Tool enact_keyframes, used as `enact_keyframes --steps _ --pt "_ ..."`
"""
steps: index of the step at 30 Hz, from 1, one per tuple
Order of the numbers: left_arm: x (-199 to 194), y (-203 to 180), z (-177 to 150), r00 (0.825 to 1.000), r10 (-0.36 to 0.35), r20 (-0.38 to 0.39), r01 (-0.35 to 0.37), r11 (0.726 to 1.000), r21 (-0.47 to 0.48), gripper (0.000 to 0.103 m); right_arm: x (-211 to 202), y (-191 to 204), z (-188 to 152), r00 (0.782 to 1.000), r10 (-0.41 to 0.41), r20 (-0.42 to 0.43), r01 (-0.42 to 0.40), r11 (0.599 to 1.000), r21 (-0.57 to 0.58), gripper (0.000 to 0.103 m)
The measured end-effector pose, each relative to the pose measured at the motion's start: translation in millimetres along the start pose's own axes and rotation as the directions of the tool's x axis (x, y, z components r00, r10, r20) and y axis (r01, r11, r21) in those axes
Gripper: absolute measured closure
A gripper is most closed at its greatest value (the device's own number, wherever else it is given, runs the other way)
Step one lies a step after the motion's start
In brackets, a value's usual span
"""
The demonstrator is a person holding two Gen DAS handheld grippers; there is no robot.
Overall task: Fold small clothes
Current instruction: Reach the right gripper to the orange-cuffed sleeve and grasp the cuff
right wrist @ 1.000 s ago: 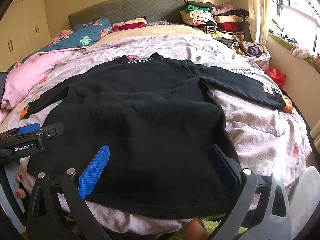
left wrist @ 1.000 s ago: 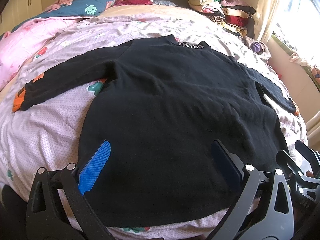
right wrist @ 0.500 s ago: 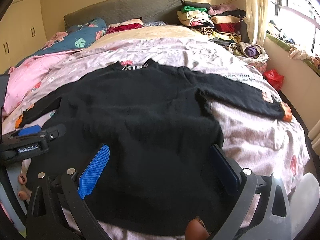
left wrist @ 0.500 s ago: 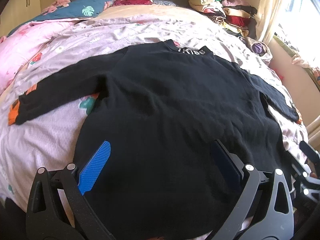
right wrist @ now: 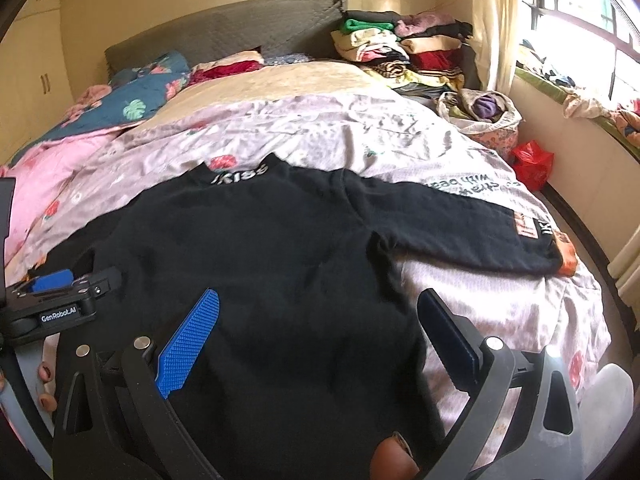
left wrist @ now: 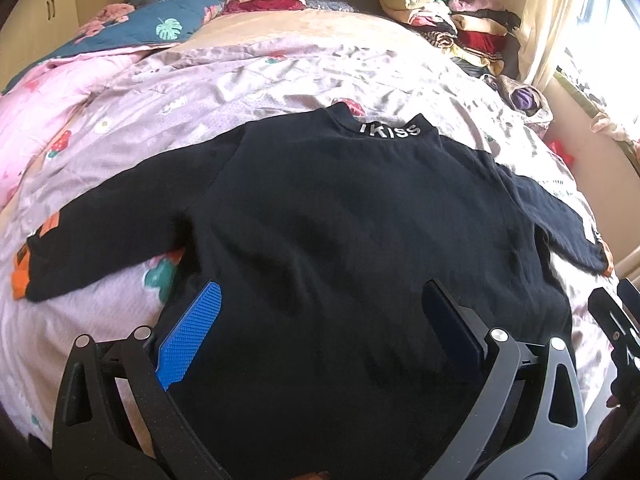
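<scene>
Black sweater [left wrist: 340,240] flat mid-frame on bed [left wrist: 248,76], sleeves spread, collar reads "KISS". Left tongs [left wrist: 320,332] and right tongs [right wrist: 316,328] both spread wide, gripping nothing. "GenRobot.AI" label at left edge of right view

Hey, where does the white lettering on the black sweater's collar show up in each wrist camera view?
Left wrist view: the collar lettering sits above centre, a little right of the middle.
Right wrist view: the collar lettering sits left of centre, above the middle.
Shared landmark: the pile of folded clothes at the head of the bed, upper right in both.
</scene>
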State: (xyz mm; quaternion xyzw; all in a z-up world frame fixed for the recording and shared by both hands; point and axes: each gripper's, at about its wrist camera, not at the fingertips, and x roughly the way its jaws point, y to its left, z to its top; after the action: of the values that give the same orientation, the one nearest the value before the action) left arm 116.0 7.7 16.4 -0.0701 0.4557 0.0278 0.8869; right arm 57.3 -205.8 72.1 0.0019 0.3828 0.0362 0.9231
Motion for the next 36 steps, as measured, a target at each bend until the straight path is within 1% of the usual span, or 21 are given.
enact_keyframes --steps 2,7,11,16,20,24,26,27,30,36 --pt "4.1 -2.4 8.8 1.000 -0.011 -0.001 0.011 1.000 -0.004 0.009 5.6 -5.0 8.5 1.000 -0.017 0.000 0.017 1.000 0.012 0.004" --pt "11.2 -9.9 28.8 1.000 -0.010 0.009 0.010 1.000 0.004 0.009 17.2 -14.4 23.8 0.999 -0.040 0.002 0.040 0.998 0.047 0.004" --pt "20.9 -15.4 45.6 1.000 -0.015 0.003 0.015 1.000 0.003 0.009 32.9 -29.6 35.7 0.999 -0.054 -0.003 0.054 0.993 0.102 0.004" --pt "33.8 -26.3 58.3 1.000 -0.019 -0.008 0.020 1.000 0.019 0.009 52.6 -53.8 47.7 0.996 -0.080 -0.025 0.083 0.978 0.189 0.004" --pt "46.3 -37.5 64.1 1.000 -0.020 -0.016 0.020 0.999 0.033 0.009 66.4 -76.6 57.7 0.988 -0.149 -0.028 0.151 0.952 0.267 0.004" --pt "59.2 -49.2 70.1 0.999 -0.035 -0.037 0.037 0.998 0.048 0.009 79.6 -101.4 60.4 0.983 -0.176 -0.052 0.183 0.924 0.337 0.004" --pt "66.0 -54.7 71.6 0.999 -0.029 -0.044 0.032 0.998 0.062 0.009 84.8 -113.2 59.4 0.980 -0.188 -0.064 0.198 0.910 0.364 0.004" --pt "70.6 -57.4 71.8 0.998 -0.024 -0.053 0.027 0.997 0.068 0.009 87.8 -120.6 57.7 0.978 -0.194 -0.071 0.207 0.902 0.380 0.004" --pt "81.9 -63.0 70.5 0.996 -0.044 -0.079 0.050 0.996 0.069 0.009 92.5 -141.0 51.6 0.972 -0.218 -0.084 0.233 0.878 0.418 0.004" --pt "102.2 -76.0 65.0 0.993 -0.049 -0.108 0.057 0.995 0.079 0.009 97.4 -193.7 33.9 0.961 -0.256 -0.108 0.274 0.805 0.527 0.004"
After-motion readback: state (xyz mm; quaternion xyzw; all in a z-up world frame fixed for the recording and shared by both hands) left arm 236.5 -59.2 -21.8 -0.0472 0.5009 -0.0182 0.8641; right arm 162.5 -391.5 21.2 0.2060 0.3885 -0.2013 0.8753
